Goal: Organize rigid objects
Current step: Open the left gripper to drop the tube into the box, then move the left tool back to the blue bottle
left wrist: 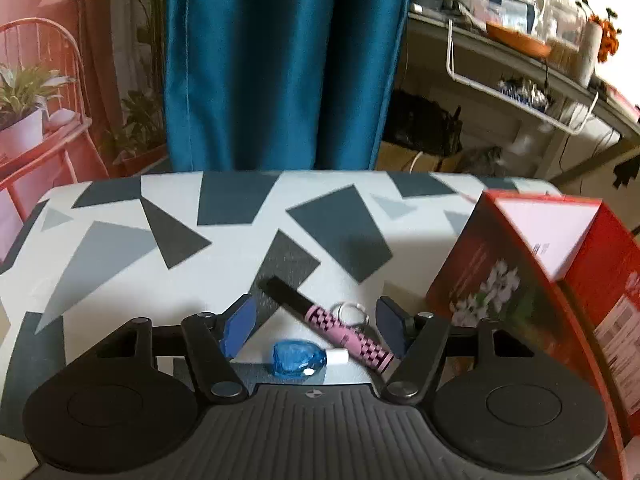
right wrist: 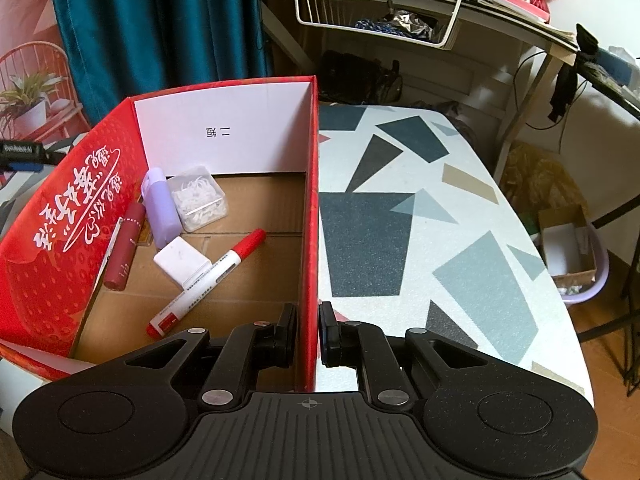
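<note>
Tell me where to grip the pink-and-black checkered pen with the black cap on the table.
Grip the pink-and-black checkered pen at the pink barrel's middle, from above, fingers across its width: it lies flat and diagonal. Avoid the metal ring and the small blue bottle beside it.

Lived-in home: curtain (left wrist: 276, 64), houseplants (left wrist: 24, 92), cluttered desk (right wrist: 500, 12).

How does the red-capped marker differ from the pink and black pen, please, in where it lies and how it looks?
1. The red-capped marker lies inside the red box; the pink and black pen lies on the patterned table.
2. The marker has a white barrel; the pen has a pink checkered barrel and black cap.
3. The pen has a metal ring beside it; the marker does not.
Both lie flat and diagonal.
</note>
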The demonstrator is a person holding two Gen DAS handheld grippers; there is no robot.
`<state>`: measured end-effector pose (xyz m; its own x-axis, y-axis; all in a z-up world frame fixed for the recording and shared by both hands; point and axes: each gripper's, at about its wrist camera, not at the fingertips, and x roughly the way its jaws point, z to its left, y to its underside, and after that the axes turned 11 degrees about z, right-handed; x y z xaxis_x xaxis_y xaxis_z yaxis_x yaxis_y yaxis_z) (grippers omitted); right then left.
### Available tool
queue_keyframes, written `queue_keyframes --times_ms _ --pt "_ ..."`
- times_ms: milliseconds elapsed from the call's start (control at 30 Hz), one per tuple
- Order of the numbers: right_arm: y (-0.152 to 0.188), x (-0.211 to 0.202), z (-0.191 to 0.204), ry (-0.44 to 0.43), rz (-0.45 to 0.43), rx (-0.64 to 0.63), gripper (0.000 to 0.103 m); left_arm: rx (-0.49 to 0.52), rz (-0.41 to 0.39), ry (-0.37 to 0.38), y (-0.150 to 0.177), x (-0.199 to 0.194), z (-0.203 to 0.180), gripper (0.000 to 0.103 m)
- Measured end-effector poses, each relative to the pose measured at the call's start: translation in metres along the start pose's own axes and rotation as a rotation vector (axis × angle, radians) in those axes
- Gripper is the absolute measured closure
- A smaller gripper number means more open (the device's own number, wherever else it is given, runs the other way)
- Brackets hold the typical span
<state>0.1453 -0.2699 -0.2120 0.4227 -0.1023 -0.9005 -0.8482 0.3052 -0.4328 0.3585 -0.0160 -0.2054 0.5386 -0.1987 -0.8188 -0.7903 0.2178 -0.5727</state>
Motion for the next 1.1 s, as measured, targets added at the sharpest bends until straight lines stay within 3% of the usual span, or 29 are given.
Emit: queue_keyframes --times_ms 167,267,533,967,1100 --pt "-0.001 0.001 0.001 0.004 0.005 -0.009 0.091 0.034 0.021 -0.057 0.010 0.021 0.002 0.034" --pt "-0.001 0.003 0.001 0.006 0.013 -0.010 0.091 0.050 0.026 -0.088 0.016 0.034 0.001 0.040" --pt "-0.002 0.005 0.005 0.020 0.021 -0.026 0.091 0.010 0.035 -0.013 0.023 0.045 0.004 0.040" --pt "-0.003 0.008 0.005 0.022 0.026 -0.029 0.091 0.031 0.052 -0.087 0.027 0.059 -0.007 0.039" --pt "-0.003 0.008 0.005 0.021 0.025 -0.028 0.091 0.039 0.047 -0.095 0.028 0.057 -0.010 0.044"
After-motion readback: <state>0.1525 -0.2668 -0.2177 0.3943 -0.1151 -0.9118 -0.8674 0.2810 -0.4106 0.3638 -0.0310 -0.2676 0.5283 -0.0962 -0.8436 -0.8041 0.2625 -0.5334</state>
